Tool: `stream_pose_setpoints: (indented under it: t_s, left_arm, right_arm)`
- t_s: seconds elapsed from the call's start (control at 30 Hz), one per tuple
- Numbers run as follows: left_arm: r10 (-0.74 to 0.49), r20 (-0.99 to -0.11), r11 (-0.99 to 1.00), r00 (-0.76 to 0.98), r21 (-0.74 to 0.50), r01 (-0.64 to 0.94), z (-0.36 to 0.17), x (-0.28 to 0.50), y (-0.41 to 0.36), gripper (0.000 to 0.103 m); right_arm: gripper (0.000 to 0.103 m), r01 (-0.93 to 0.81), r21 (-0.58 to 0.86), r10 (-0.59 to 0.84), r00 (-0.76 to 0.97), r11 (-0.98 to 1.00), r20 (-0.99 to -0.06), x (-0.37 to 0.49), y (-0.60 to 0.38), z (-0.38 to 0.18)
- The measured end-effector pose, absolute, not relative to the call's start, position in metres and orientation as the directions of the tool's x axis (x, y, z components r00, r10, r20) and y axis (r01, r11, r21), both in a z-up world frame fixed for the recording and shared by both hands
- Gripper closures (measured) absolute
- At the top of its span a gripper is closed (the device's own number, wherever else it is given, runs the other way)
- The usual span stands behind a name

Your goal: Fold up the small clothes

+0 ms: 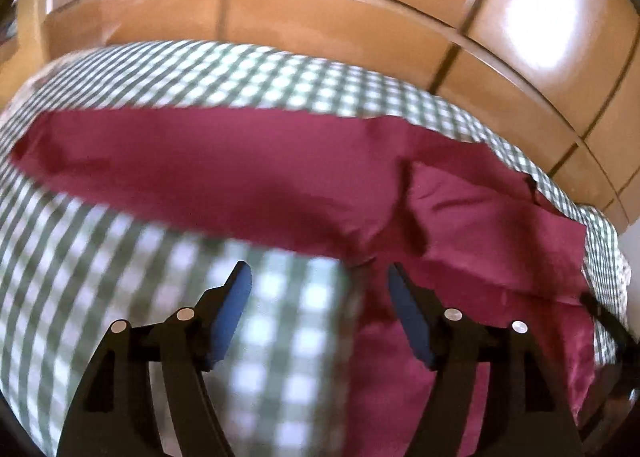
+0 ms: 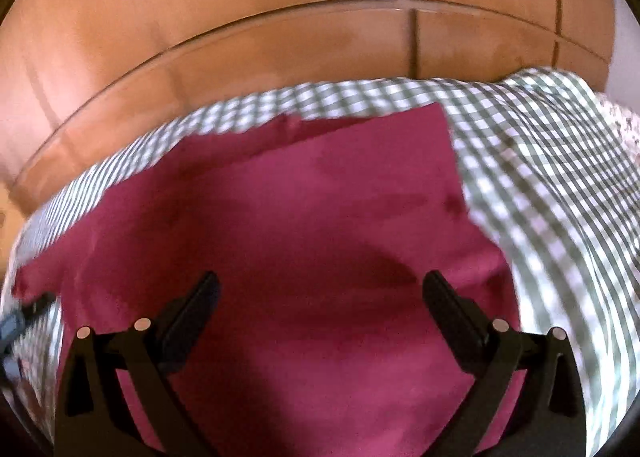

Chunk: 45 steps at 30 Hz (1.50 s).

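A dark red garment (image 1: 248, 177) lies spread on a green-and-white checked cloth (image 1: 120, 265). In the left wrist view it runs as a wide band from the left, with a folded flap (image 1: 472, 225) at the right. My left gripper (image 1: 318, 273) hangs open above the checked cloth at the garment's near edge, nothing between its blue pads (image 1: 228, 317). In the right wrist view the garment (image 2: 312, 225) fills the middle, a folded layer with a straight edge on top. My right gripper (image 2: 320, 285) is open over it, holding nothing.
Brown wooden cabinet fronts (image 1: 320, 13) rise behind the checked cloth (image 2: 560, 185) in both views. A flowered fabric (image 2: 624, 125) shows at the far right edge. The other gripper's tip (image 2: 28, 317) peeks in at the lower left of the right wrist view.
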<state>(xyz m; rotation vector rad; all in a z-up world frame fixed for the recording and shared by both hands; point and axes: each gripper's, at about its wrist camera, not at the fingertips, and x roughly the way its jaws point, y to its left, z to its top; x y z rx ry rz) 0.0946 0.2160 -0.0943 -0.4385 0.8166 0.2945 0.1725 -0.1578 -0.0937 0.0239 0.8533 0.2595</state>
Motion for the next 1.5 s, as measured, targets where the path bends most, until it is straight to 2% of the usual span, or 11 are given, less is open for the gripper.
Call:
stream_pose_setpoints:
  t_s: [0.2, 0.4, 0.63, 0.8, 0.83, 0.87, 0.9, 1.0, 1.13, 1.33, 1.5]
  left_arm:
    - [0.117, -0.744, 0.778, 0.658, -0.343, -0.526, -0.098, 0.049, 0.281, 0.037]
    - [0.225, -0.737, 0.593, 0.637, -0.416, -0.69, -0.093, 0.009, 0.38, 0.053]
    - [0.242, -0.745, 0.382, 0.622, -0.516, -0.767, -0.104, -0.01, 0.479, 0.053]
    - [0.241, -0.754, 0.374, 0.611, -0.509, -0.775, -0.104, 0.003, 0.503, 0.053]
    - [0.247, -0.757, 0.385, 0.605, -0.497, -0.778, -0.104, 0.009, 0.505, 0.059]
    - [0.25, -0.76, 0.414, 0.6, -0.476, -0.776, -0.102, 0.014, 0.504, 0.074]
    - [0.244, -0.765, 0.435, 0.596, -0.463, -0.772, -0.101, 0.018, 0.503, 0.097]
    - [0.259, -0.747, 0.472, 0.612, -0.455, -0.755, -0.093, 0.022, 0.493, 0.097]
    - [0.232, -0.672, 0.551, 0.703, -0.505, -0.664, -0.065, 0.028, 0.465, 0.097]
    - [0.076, -0.55, 0.707, 0.832, -0.558, -0.434, -0.017, 0.054, 0.388, 0.097]
    - [-0.063, -0.533, 0.792, 0.843, -0.541, -0.283, -0.008, 0.081, 0.311, 0.097]
  right_arm:
    - [0.002, -0.306, -0.011, 0.186, 0.604, 0.952, -0.775, 0.125, -0.121, -0.131]
    - [0.002, -0.296, 0.029, 0.21, 0.6, 0.955, -0.772, 0.127, -0.123, -0.135]
    - [0.002, -0.295, 0.026, 0.207, 0.605, 0.955, -0.769, 0.129, -0.125, -0.134]
    - [0.002, -0.292, 0.017, 0.2, 0.609, 0.956, -0.768, 0.128, -0.123, -0.134]
    - [0.002, -0.29, 0.016, 0.198, 0.609, 0.957, -0.768, 0.127, -0.124, -0.134]
    - [0.002, -0.29, 0.014, 0.197, 0.61, 0.957, -0.768, 0.127, -0.124, -0.134]
    - [0.002, -0.29, 0.013, 0.196, 0.61, 0.957, -0.768, 0.127, -0.124, -0.134]
    - [0.002, -0.29, 0.011, 0.193, 0.611, 0.957, -0.768, 0.127, -0.124, -0.134]
    - [0.002, -0.289, 0.01, 0.193, 0.611, 0.957, -0.768, 0.127, -0.123, -0.134]
    - [0.002, -0.289, 0.013, 0.195, 0.612, 0.957, -0.766, 0.127, -0.124, -0.134]
    - [0.002, -0.289, 0.023, 0.204, 0.612, 0.957, -0.764, 0.127, -0.125, -0.134]
